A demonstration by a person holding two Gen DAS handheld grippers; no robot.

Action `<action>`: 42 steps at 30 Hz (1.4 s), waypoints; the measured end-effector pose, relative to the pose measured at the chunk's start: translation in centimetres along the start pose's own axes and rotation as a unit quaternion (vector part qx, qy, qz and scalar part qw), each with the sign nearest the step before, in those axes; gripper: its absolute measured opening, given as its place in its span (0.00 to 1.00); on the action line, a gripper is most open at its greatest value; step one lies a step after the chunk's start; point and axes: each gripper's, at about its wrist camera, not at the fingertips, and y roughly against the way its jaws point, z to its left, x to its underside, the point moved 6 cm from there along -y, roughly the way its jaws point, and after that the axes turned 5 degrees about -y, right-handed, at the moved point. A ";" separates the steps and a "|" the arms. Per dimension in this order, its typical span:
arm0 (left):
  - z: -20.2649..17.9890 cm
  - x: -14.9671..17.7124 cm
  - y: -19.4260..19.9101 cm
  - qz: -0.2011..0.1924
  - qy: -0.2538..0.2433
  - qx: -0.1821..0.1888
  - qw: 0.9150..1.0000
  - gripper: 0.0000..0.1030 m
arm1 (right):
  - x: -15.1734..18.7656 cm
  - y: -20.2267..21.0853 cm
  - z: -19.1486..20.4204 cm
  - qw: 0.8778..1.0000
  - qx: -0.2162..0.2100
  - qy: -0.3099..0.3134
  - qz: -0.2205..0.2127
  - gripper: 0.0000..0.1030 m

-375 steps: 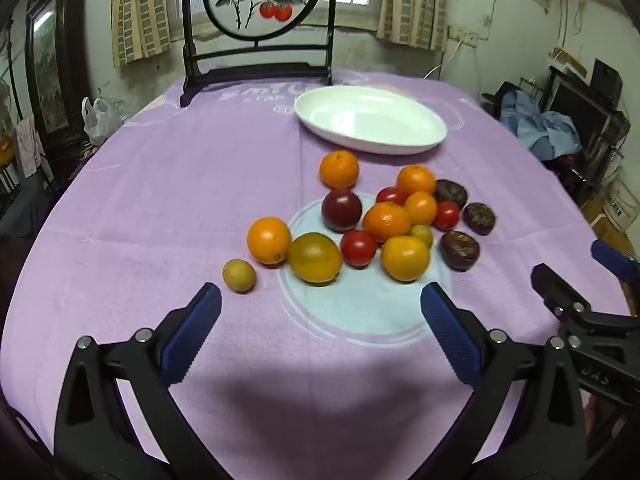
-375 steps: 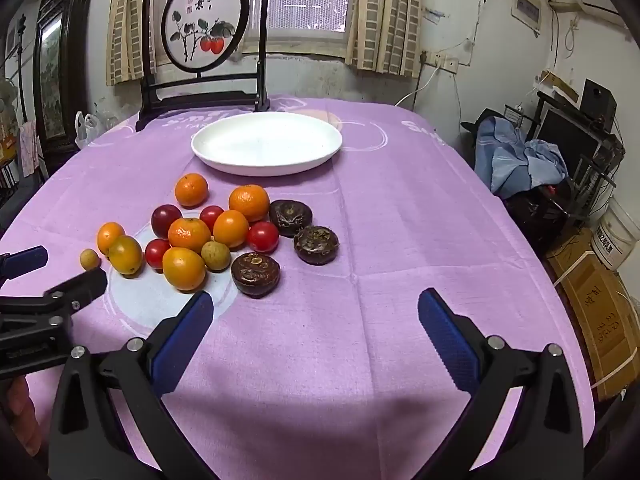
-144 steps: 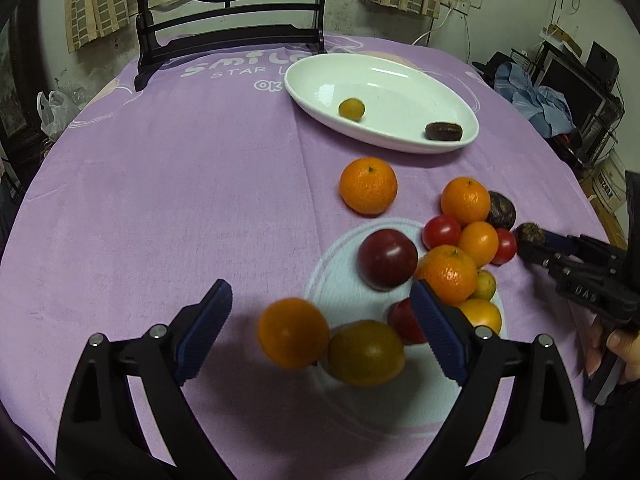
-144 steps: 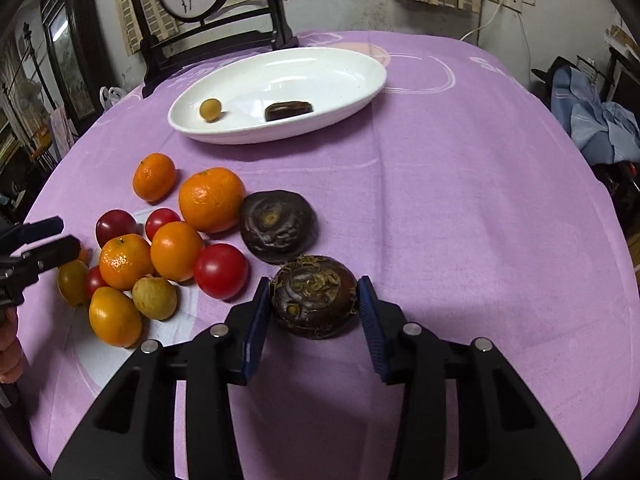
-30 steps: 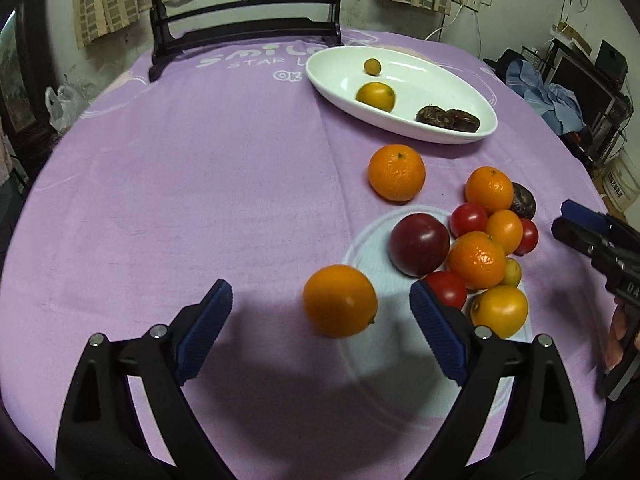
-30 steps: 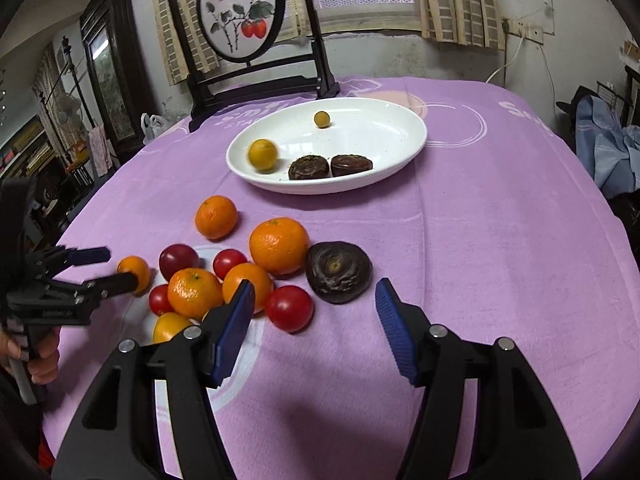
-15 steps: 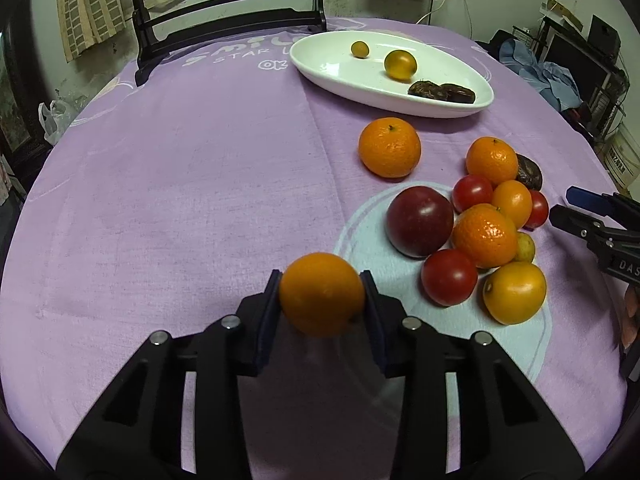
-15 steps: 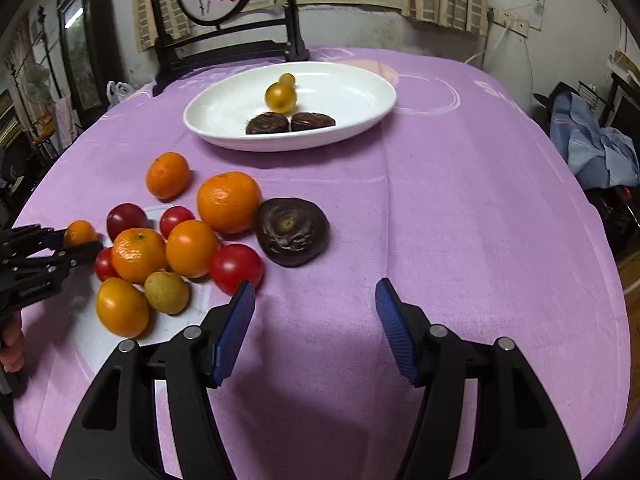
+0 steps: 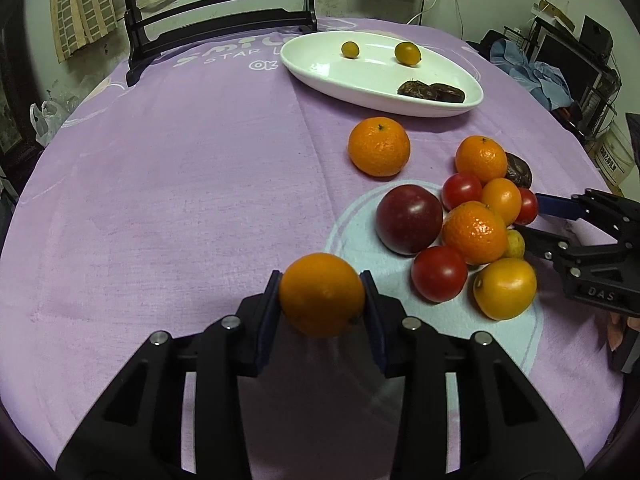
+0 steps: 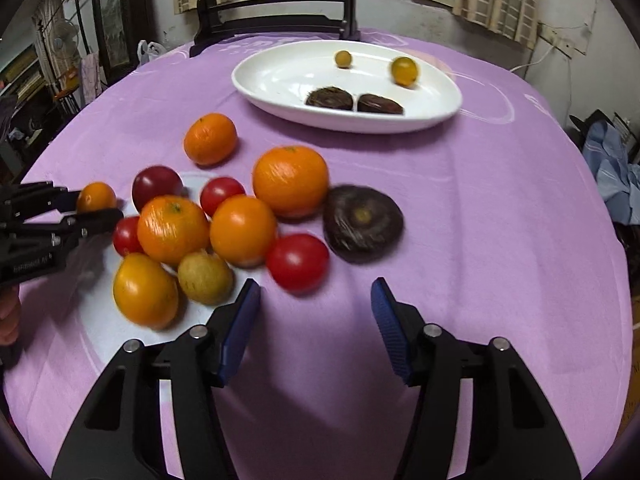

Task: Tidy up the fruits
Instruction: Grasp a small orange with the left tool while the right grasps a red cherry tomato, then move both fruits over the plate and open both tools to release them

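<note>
My left gripper [image 9: 322, 294] is shut on an orange [image 9: 321, 294] and holds it just above the purple cloth, left of the fruit pile; the orange also shows in the right wrist view [image 10: 96, 197]. The pile holds oranges, red tomatoes [image 9: 439, 273], a dark red plum [image 9: 409, 218] and a dark brown fruit [image 10: 362, 222]. My right gripper [image 10: 316, 326] is open and empty, just short of a red tomato [image 10: 298, 262] and the dark brown fruit. The white oval plate [image 10: 280, 80] at the back holds two small yellow fruits and two dark brown fruits.
A lone orange [image 9: 379, 151] lies between the pile and the plate. A black wooden stand [image 9: 220, 26] rises behind the plate at the table's far edge. The right gripper shows at the right of the left wrist view [image 9: 532, 220].
My left gripper has closed on the orange and lifted it slightly. My right gripper has moved closer to the pile, towards the tomato and the dark brown fruit, still open.
</note>
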 end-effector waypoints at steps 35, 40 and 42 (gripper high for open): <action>-2.2 -16.3 -3.7 -0.017 0.019 -0.006 1.000 0.38 | -12.7 -0.9 -2.0 0.993 0.013 -0.009 -0.114 0.31; -1.1 -17.4 -7.5 0.012 0.037 -0.009 0.999 0.39 | -14.0 -4.3 -2.7 0.996 0.028 -0.016 -0.083 0.31; -0.9 -17.6 -7.7 0.012 0.044 -0.001 0.999 0.47 | -14.3 -4.8 -3.1 0.995 0.045 -0.021 -0.082 0.39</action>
